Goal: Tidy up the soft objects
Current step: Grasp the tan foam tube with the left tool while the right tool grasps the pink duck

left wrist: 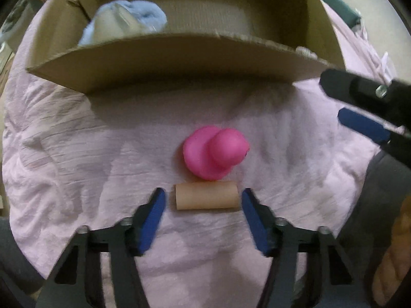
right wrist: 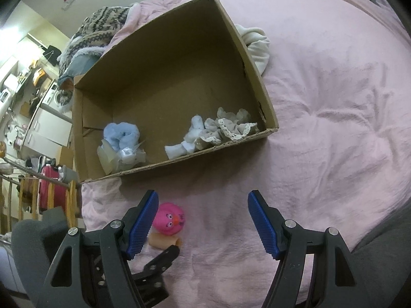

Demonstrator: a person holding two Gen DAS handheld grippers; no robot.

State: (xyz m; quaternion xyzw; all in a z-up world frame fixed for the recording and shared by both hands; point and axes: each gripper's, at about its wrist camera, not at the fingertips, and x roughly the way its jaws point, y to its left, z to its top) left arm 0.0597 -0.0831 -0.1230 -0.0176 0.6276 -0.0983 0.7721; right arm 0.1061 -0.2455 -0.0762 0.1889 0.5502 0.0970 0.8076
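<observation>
Bed cover [right wrist: 334,102]: we see a pink wrinkled cloth that lies under everything, below both of our grippers.
Cardboard box [right wrist: 246,59]: it stands open on the cover, ahead of both grippers; its near wall is in front of the left fingers and beyond the duck.
White cloth [right wrist: 257,43]: it lies outside the box, against the box wall on the right side, far ahead of our right gripper.
Lace fabric [right wrist: 231,125]: inside the box, in the near right corner, touching a small pale blue and white soft piece [right wrist: 190,136].
Blue fluffy item [right wrist: 120,133]: inside the box at the near left side, on clear wrapping.
Left gripper [left wrist: 203,201]: our jaws are spread wide, with one blue pad on each side of the roll, not touching it.
Right gripper [right wrist: 203,218]: our jaws are spread wide and hold nothing; it hovers over the bare cover.
Pink duck [left wrist: 215,152]: on the cover just ahead of the left fingers, touching the far side of the roll.
Beige roll [left wrist: 206,196]: a short cylinder that lies crosswise between the left fingertips.
</observation>
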